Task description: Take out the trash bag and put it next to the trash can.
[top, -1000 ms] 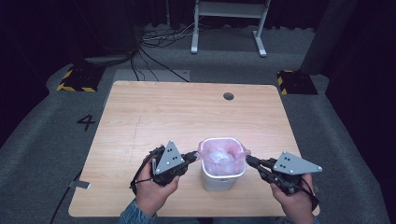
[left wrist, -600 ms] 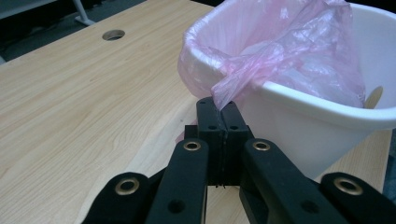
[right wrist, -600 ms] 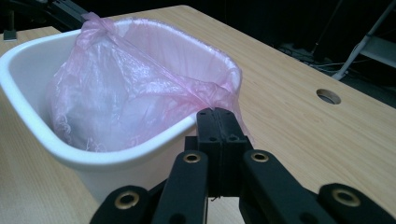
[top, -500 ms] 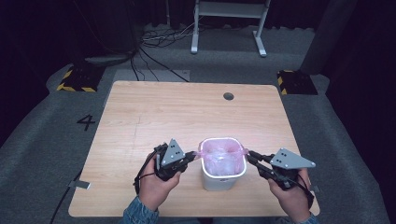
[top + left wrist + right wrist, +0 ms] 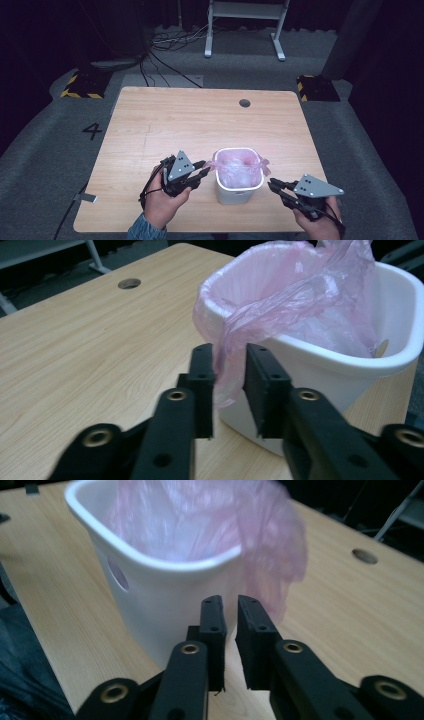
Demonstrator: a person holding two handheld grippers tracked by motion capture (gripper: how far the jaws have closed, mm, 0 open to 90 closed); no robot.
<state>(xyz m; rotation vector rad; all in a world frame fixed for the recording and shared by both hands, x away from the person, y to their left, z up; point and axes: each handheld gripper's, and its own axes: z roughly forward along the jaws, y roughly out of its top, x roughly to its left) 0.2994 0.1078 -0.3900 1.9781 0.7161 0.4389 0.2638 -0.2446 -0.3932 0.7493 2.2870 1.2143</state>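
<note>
A white plastic bin (image 5: 235,192) lined with a pink bag (image 5: 239,167) stands near the table's front edge. My left gripper (image 5: 202,169) is at the bin's left side. In the left gripper view its jaws stand apart on either side of a hanging flap of the pink bag (image 5: 230,360), not pressed onto it. My right gripper (image 5: 272,185) is to the right of the bin, a little away from it. In the right gripper view its jaws point at the white bin (image 5: 165,605) with only a narrow gap and nothing between them. Beside them a pink bag flap (image 5: 280,555) hangs over the rim.
The wooden table (image 5: 200,125) has a round cable hole (image 5: 244,103) at the back right. Off the back of the table there are a metal stand (image 5: 245,25) and cables (image 5: 170,45) on the floor. A small tag (image 5: 86,198) lies by the table's front left edge.
My right gripper has drawn back from the bin's right rim toward the table's front right. My left gripper has stayed at the bag's left flap.
</note>
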